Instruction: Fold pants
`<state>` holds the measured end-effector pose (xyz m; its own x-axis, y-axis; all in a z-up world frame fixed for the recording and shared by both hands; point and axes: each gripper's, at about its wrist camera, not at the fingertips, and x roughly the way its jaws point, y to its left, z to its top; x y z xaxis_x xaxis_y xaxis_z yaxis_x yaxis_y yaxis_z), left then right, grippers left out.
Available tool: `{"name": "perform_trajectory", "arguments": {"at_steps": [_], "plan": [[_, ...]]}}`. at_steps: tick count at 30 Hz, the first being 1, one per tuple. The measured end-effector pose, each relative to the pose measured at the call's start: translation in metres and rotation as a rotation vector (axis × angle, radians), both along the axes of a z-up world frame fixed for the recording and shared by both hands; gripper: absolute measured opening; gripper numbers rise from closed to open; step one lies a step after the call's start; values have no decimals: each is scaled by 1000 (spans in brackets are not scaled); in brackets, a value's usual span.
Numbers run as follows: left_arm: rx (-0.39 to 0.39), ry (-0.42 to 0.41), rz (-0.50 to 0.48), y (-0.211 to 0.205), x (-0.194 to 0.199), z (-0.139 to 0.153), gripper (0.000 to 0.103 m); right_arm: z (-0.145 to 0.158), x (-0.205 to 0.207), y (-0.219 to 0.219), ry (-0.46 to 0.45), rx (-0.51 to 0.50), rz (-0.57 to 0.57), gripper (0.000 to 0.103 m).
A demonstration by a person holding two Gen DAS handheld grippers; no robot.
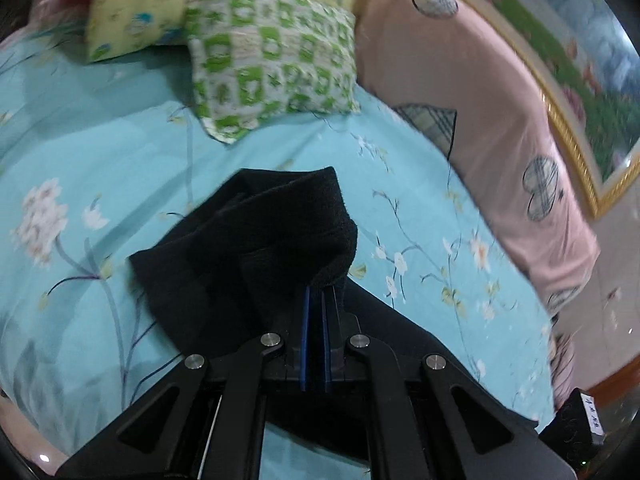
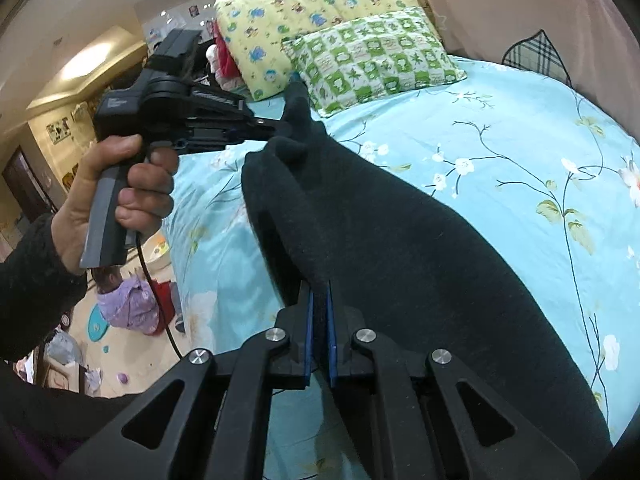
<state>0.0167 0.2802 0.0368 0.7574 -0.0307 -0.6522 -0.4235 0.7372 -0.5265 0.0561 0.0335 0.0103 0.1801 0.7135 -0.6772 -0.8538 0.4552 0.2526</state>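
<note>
The black pants [image 2: 400, 220] stretch over the turquoise floral bed sheet [image 2: 500, 128], held up off it at two points. My left gripper [image 1: 315, 292] is shut on a bunched, folded edge of the pants [image 1: 260, 240]. In the right wrist view the left gripper [image 2: 276, 126] shows at the far end of the cloth, held by a hand. My right gripper [image 2: 319, 292] is shut on the near edge of the pants.
A green checked pillow [image 2: 376, 56] and a yellow patterned pillow [image 2: 304, 12] lie at the head of the bed. A pink quilt [image 1: 460, 100] runs along the right side. Toys and a purple garment [image 2: 128, 304] lie on the floor beside the bed's left edge.
</note>
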Motion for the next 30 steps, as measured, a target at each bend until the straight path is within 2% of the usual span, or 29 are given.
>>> {"name": "perform_trajectory", "arguments": {"at_steps": [10, 18, 22, 27, 30], "plan": [[-60, -3, 48, 25, -28, -35, 3, -12, -12, 19, -29, -87, 36, 7], [-82, 6, 55, 29, -43, -52, 3, -15, -19, 26, -50, -125, 71, 7], [-78, 12, 53, 29, -47, -52, 4, -19, -17, 27, -10, -135, 69, 10], [-31, 26, 46, 25, -50, -41, 6, -19, -16, 26, -2, -137, 60, 15], [-36, 22, 54, 27, -53, -37, 14, -17, -15, 24, 18, -121, 49, 16]]}}
